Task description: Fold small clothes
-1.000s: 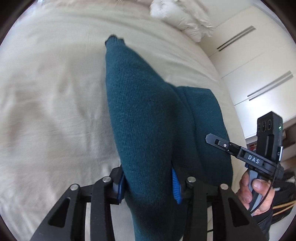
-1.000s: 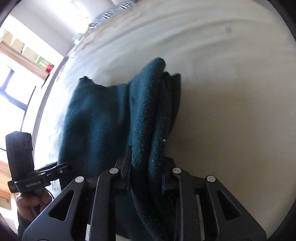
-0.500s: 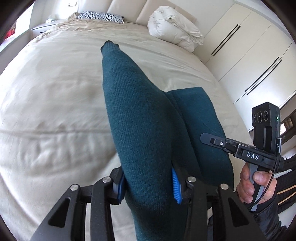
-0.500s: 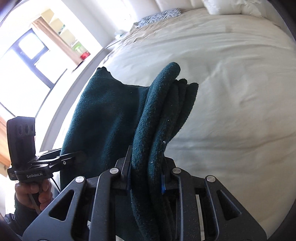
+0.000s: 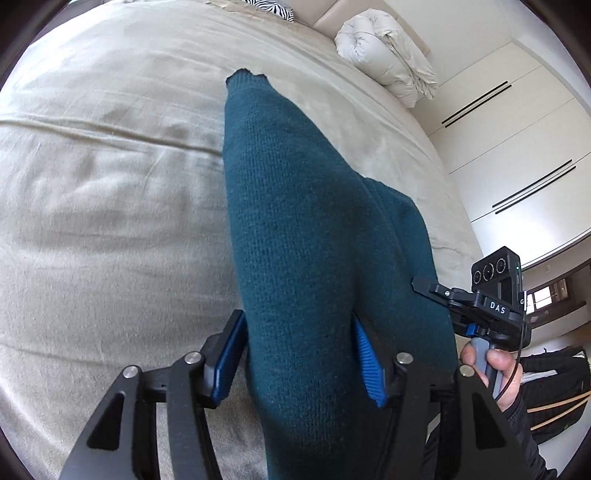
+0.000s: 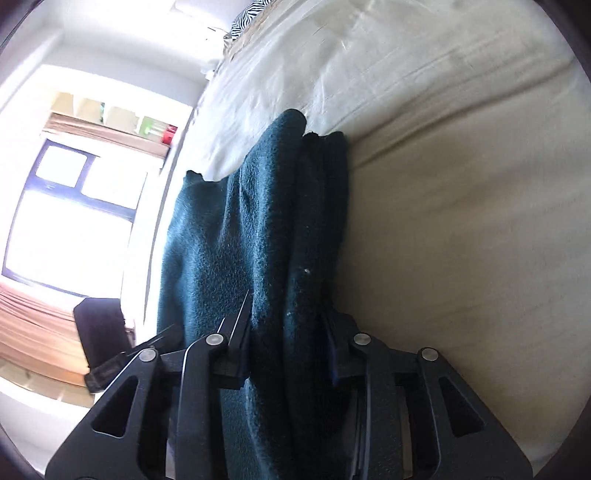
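Observation:
A dark teal knitted garment [image 5: 295, 236] hangs between both grippers above a beige bed [image 5: 110, 206]. My left gripper [image 5: 299, 354] is shut on one bunched end of it, blue pads pressing the cloth from both sides. My right gripper [image 6: 288, 347] is shut on the other end of the same garment [image 6: 266, 229], which runs forward in thick folds. The right gripper's body and the hand holding it show in the left wrist view [image 5: 491, 306]. The garment's far tip is raised over the bed.
A rolled white duvet [image 5: 388, 62] and a zebra-print pillow [image 5: 273, 4] lie at the head of the bed. White wardrobe doors [image 5: 517, 147] stand to the right. A bright window [image 6: 74, 206] is to the left of the bed.
Both grippers have kept their hold on the garment. The views have tilted and shifted over the bed; the right wrist view has rolled toward the window.

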`<state>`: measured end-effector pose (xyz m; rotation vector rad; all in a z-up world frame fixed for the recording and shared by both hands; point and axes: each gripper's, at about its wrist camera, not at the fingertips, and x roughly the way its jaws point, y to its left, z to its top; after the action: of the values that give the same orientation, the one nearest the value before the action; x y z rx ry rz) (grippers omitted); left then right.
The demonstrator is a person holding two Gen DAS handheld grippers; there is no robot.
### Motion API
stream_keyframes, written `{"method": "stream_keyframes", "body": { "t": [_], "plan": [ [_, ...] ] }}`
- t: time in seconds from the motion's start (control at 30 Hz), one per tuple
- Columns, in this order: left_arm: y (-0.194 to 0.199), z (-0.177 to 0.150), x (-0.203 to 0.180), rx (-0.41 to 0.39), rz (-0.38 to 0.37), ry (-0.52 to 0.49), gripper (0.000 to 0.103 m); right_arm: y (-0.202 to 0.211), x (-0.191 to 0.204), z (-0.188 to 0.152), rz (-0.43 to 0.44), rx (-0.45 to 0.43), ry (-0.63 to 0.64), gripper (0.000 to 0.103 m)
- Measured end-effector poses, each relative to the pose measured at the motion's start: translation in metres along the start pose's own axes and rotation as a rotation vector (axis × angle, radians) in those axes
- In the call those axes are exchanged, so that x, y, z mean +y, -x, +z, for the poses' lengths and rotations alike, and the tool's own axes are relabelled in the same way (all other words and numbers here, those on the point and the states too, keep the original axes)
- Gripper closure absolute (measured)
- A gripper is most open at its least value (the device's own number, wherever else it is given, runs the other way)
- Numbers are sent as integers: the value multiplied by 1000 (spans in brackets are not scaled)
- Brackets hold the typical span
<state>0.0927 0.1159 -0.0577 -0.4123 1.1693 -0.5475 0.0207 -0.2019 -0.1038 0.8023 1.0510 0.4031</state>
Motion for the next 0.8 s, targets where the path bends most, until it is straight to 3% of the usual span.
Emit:
{"method": "stream_keyframes", "body": {
  "t": [0.13, 0.27, 0.3, 0.37, 0.5, 0.6, 0.73, 0.8],
  "plan": [
    [6, 0, -4, -37, 23, -8, 41, 8, 1, -1, -21, -19, -14, 62],
    [35, -5, -14, -123, 86, -30, 41, 34, -8, 8, -114, -98, -19, 55],
    [46, -6, -23, -162, 92, -46, 38, 45, -9, 7, -173, -135, -30, 55],
    [58, -5, -34, -206, 74, -82, 27, 62, -6, 5, -192, -182, -39, 53],
    [48, 3, -54, -191, 28, -142, 24, 72, 18, -3, 79, -176, -8, 53],
    [27, 8, -60, -163, -6, -149, 24, 52, 40, -10, 228, -94, 62, 53],
    [5, 14, -49, -141, -34, -135, 24, 10, 26, -12, 218, 7, 19, 54],
    [3, 13, -46, -145, -56, -135, 24, 0, 8, -15, 208, 17, -11, 60]
  ]
}}
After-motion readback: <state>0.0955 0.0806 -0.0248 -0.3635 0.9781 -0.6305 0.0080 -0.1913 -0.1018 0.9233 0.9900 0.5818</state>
